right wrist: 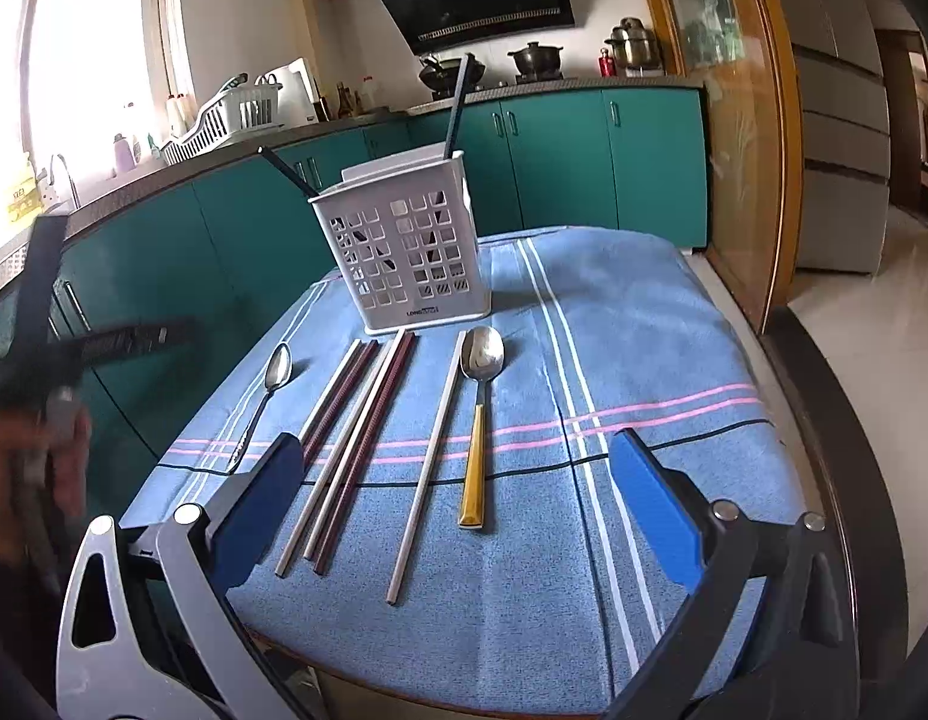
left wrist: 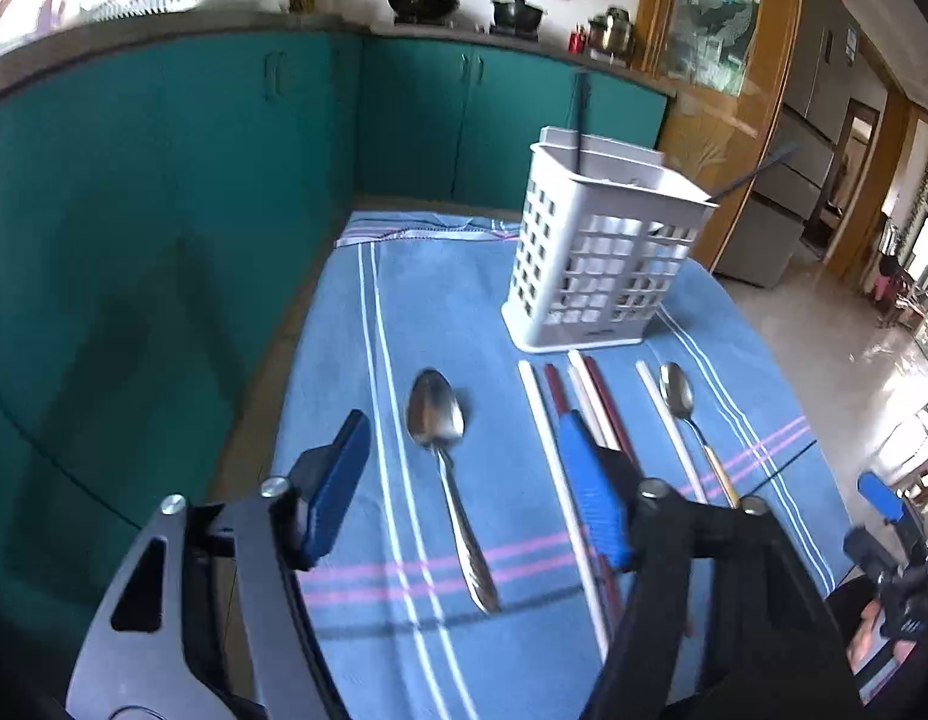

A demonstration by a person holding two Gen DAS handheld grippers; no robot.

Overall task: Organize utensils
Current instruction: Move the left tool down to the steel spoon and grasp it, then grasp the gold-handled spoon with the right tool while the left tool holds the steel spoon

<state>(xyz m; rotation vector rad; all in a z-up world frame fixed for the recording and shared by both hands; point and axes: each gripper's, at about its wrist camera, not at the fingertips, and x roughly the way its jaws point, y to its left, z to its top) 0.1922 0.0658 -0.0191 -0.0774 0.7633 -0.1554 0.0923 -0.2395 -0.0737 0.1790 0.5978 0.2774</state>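
Note:
A white slotted utensil holder (left wrist: 596, 264) (right wrist: 407, 252) stands on the blue striped cloth (left wrist: 464, 312) (right wrist: 614, 360), with two dark chopsticks (right wrist: 455, 108) leaning in it. In front lie a steel spoon (left wrist: 446, 468) (right wrist: 266, 396), white chopsticks (left wrist: 560, 480) (right wrist: 425, 462), dark red chopsticks (left wrist: 608, 414) (right wrist: 368, 432) and a gold-handled spoon (left wrist: 692, 426) (right wrist: 479, 420). My left gripper (left wrist: 464, 480) is open and empty, hovering over the steel spoon. My right gripper (right wrist: 458, 492) is open and empty above the near cloth, over the white chopstick and gold-handled spoon.
Teal cabinets (left wrist: 164, 180) (right wrist: 554, 150) and a countertop with pots (right wrist: 533, 57) and a dish rack (right wrist: 230, 117) run behind the table. The cloth ends at the table edge (right wrist: 404, 684). A glass door (right wrist: 740, 120) stands at right.

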